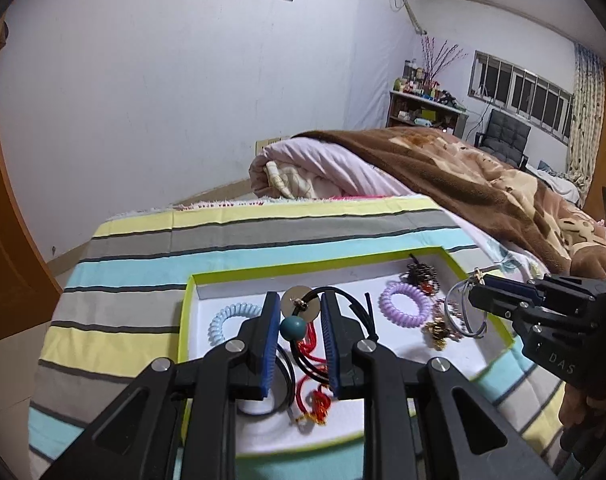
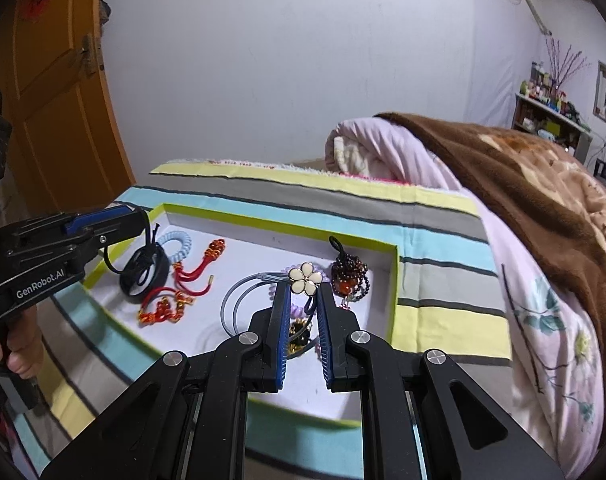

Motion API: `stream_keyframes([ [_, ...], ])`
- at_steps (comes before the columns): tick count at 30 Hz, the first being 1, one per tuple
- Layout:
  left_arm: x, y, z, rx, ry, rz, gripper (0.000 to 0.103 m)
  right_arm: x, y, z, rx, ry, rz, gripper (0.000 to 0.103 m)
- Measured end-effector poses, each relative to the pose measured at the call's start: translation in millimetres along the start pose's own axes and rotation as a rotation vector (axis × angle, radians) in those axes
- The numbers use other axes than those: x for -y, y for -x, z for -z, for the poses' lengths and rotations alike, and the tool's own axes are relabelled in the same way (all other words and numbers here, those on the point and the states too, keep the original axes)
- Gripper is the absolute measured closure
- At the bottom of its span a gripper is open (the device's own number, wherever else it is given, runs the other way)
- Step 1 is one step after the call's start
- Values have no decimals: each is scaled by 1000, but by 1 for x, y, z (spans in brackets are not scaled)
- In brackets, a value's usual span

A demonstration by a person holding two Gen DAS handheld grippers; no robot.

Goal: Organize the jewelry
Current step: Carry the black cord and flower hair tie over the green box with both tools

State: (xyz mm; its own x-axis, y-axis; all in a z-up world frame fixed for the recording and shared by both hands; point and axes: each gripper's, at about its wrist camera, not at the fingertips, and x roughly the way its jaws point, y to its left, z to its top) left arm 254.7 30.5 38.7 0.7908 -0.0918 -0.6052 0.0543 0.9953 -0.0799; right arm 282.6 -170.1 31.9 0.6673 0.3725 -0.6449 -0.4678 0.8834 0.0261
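Observation:
A white tray with a lime-green rim (image 1: 303,270) (image 2: 279,222) lies on a striped cloth. My left gripper (image 1: 301,304) (image 2: 141,216) is shut on a black hair tie with a round metal disc (image 1: 307,305) and a teal bead (image 1: 293,327); its black cords (image 2: 143,268) hang down to the tray. My right gripper (image 2: 303,292) (image 1: 477,294) is shut on a grey hair tie with a white flower (image 2: 306,278), its loops (image 1: 463,314) dangling over the tray's right side. In the tray lie a light-blue spiral tie (image 1: 231,320), a purple spiral tie (image 1: 405,300), red knotted cords (image 2: 163,308) and a dark bead bracelet (image 2: 347,276).
The striped cloth (image 1: 143,248) covers the end of a bed. A rolled pink quilt (image 1: 323,168) and a brown blanket (image 2: 523,184) lie behind and to the right. An orange door (image 2: 55,92) stands at the left. A hand (image 2: 7,356) holds the left gripper's handle.

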Motion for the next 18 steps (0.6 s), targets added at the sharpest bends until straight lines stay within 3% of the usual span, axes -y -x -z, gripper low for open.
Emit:
stream_keyframes([
  [18,-2,-49,0,-57,8,-4,81,11,-54,-1,-76,-18,4,89],
])
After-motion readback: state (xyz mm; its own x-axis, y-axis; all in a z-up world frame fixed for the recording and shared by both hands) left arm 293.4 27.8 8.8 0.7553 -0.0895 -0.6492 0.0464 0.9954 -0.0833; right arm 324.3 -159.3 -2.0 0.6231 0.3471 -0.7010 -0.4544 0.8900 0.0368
